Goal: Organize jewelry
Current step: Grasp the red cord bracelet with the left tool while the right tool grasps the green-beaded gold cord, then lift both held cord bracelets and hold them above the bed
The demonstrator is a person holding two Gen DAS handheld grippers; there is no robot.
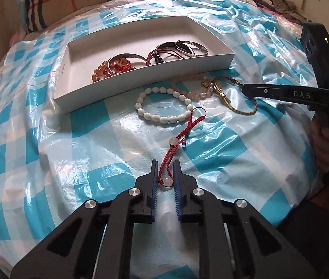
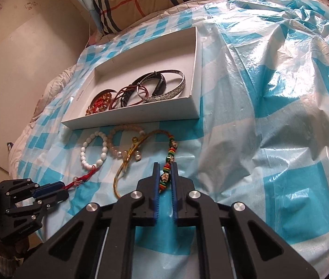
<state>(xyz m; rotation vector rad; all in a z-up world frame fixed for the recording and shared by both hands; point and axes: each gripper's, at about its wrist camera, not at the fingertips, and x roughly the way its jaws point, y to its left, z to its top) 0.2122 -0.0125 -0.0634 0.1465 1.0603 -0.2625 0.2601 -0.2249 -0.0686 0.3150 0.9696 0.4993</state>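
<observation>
Left gripper (image 1: 165, 171): fingers narrowly apart, straddling the red knotted cord bracelet with pale beads (image 1: 176, 139), whose long axis runs forward between them. Right gripper (image 2: 165, 174): fingers pinched on the multicoloured beaded cord bracelet (image 2: 169, 162). The white shallow cardboard box (image 1: 141, 79) lies ahead of both.
</observation>
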